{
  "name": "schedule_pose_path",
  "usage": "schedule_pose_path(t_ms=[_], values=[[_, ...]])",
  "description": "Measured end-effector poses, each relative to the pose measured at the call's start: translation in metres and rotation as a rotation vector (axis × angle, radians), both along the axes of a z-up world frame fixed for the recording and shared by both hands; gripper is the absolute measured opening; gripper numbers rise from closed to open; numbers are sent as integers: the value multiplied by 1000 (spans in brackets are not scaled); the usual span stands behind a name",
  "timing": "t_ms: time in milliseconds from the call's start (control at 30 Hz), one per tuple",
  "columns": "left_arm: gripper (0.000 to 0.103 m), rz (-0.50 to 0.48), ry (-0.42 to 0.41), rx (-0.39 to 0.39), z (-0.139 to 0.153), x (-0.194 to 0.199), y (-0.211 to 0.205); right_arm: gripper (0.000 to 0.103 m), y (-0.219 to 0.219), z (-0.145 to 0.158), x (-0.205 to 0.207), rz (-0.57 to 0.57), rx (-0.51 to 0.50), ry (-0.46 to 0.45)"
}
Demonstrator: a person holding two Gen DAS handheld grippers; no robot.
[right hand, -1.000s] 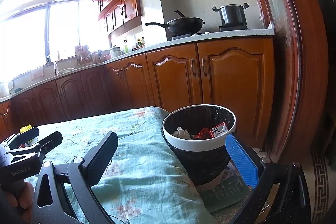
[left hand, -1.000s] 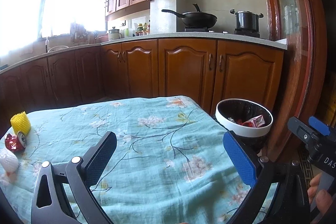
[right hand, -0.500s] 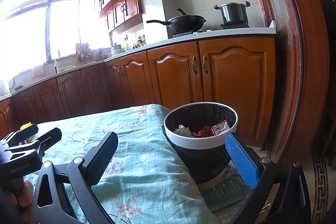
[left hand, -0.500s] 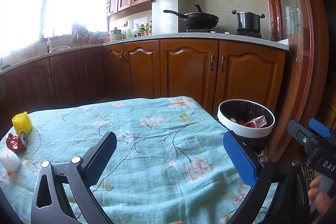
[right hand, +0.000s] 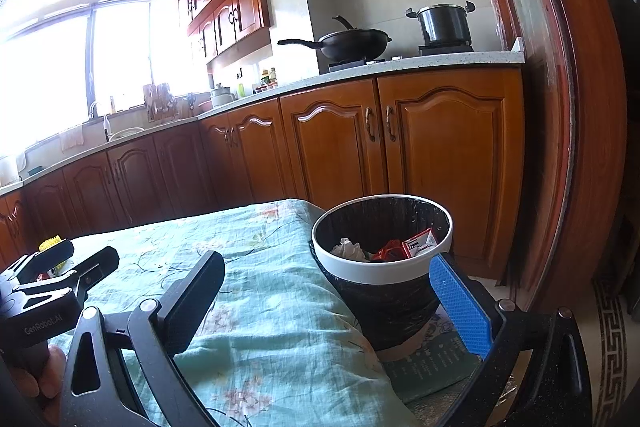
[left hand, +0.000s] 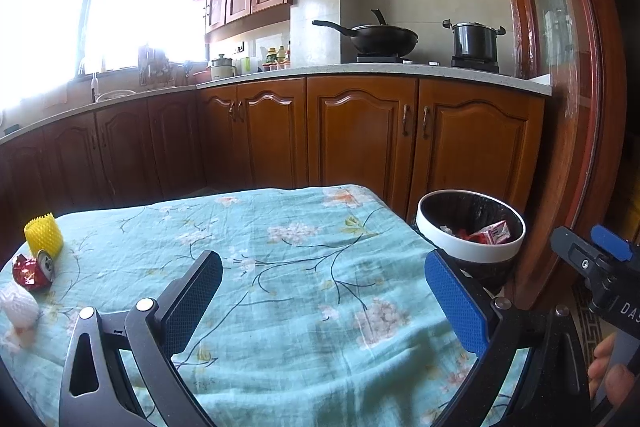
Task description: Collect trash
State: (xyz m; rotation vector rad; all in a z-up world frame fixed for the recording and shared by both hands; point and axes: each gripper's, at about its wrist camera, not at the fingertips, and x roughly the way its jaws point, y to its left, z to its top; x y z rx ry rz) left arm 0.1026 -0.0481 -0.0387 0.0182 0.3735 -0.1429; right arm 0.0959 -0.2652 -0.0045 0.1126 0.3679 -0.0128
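Holding: I keep both grippers above the table with the flowered blue cloth [left hand: 304, 291], and nothing is between their fingers.
Left gripper [left hand: 324, 303]: released, the jaws stand wide apart over the cloth; one finger is black, the other has a blue pad.
Right gripper [right hand: 336, 303]: released too, the jaws wide; its blue pad is just in front of the bin wall in my view.
Trash on the table: far to the left of my left gripper lie a crushed red can [left hand: 33, 270], a yellow foam net [left hand: 43, 238] just behind it, and a white foam net [left hand: 18, 307] nearer to me. All three are well apart from the fingers.
Trash bin [right hand: 382, 269]: white rim, black bag, it stands beside the right edge of the table, ahead and to the right of both grippers.
Inside the bin: crumpled white paper [right hand: 350, 249], a red piece [right hand: 390, 250] and a small red-and-white carton [right hand: 420, 242].
Behind: wooden cabinets, a wok [left hand: 378, 41] and a pot [left hand: 475, 41] on the stove.
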Motion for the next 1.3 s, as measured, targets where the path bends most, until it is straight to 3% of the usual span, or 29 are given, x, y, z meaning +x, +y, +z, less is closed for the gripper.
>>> schedule_pose_path(t_ms=[1300], values=[[102,-10,14,-2,-2,8,-4,103,0,1,5,12,29,6]])
